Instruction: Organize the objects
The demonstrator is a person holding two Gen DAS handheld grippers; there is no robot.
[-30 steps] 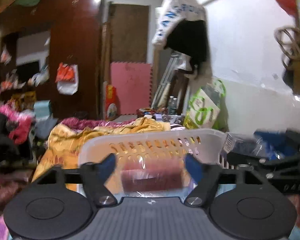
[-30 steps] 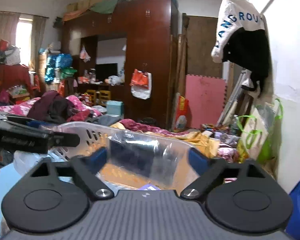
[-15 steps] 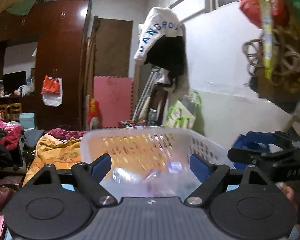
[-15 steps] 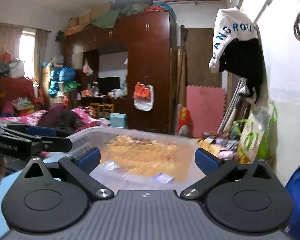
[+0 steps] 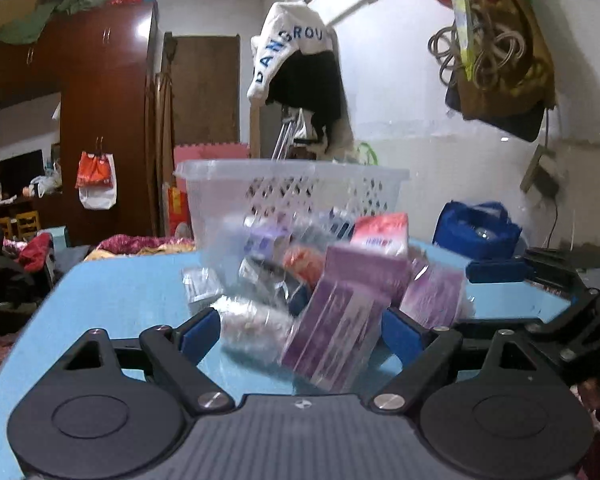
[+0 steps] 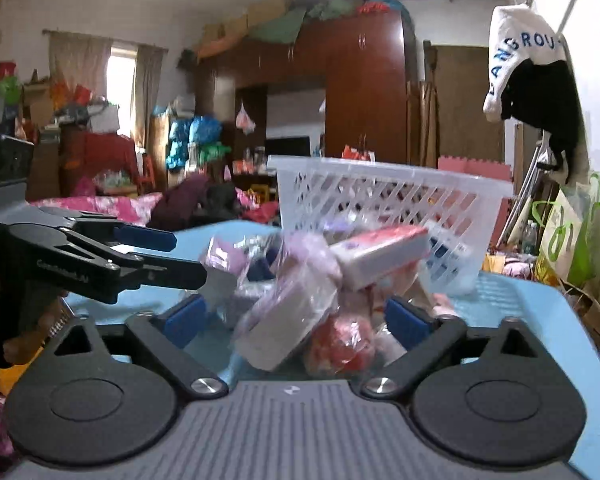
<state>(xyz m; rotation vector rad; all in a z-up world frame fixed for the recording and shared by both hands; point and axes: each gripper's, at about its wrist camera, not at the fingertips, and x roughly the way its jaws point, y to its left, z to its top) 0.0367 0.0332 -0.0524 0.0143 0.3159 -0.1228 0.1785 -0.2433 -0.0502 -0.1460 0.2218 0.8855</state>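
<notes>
Now packets [image 5: 332, 280] heaped — basket [image 5: 292, 188] behind.

Left tool [image 5: 296, 330] w/ blue pads stands wide apart, low over light blue table [image 5: 120, 292]. Between & just ahead of pads: blurred heap of small packets [image 5: 320, 272], incl. purple flat box in clear wrap [image 5: 336, 332] tilted near right pad and pink-white pack [image 5: 380, 234] on top. White perforated plastic basket [image 5: 292, 196] behind heap. Right tool [image 5: 540, 276] at right edge.
</notes>
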